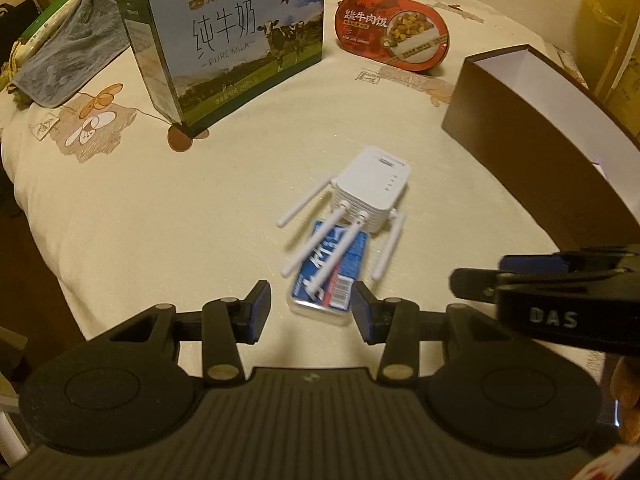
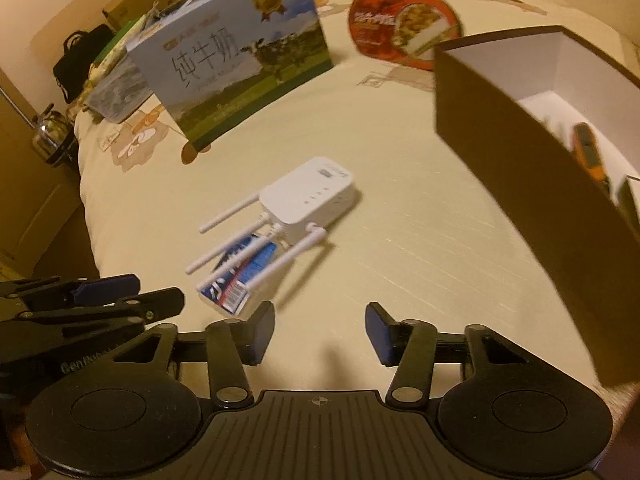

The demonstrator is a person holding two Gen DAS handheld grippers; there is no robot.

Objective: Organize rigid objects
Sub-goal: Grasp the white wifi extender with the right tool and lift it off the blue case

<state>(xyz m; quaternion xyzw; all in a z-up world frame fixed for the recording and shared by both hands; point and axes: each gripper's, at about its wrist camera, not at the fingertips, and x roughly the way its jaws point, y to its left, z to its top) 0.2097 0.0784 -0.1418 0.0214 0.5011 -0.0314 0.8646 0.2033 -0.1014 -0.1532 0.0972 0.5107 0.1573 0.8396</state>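
A white wifi extender [image 1: 372, 194] with several antennas lies mid-table, its antennas resting over a small blue and white packet [image 1: 328, 276]. Both also show in the right wrist view, the extender [image 2: 310, 196] and the packet [image 2: 236, 276]. My left gripper [image 1: 312, 310] is open and empty, just short of the packet. My right gripper [image 2: 320, 334] is open and empty, to the right of the packet. A brown open box [image 1: 532, 120] with a white inside stands at right; in the right wrist view the box [image 2: 520, 152] holds an orange tool [image 2: 586, 146].
A tall milk carton [image 1: 224, 44] stands at the back left, with a grey cloth [image 1: 68, 56] beside it. A red oval meal tray [image 1: 394, 34] lies at the back. The cream tablecloth [image 1: 200, 208] ends at the left edge. A kettle [image 2: 50, 134] sits off the table.
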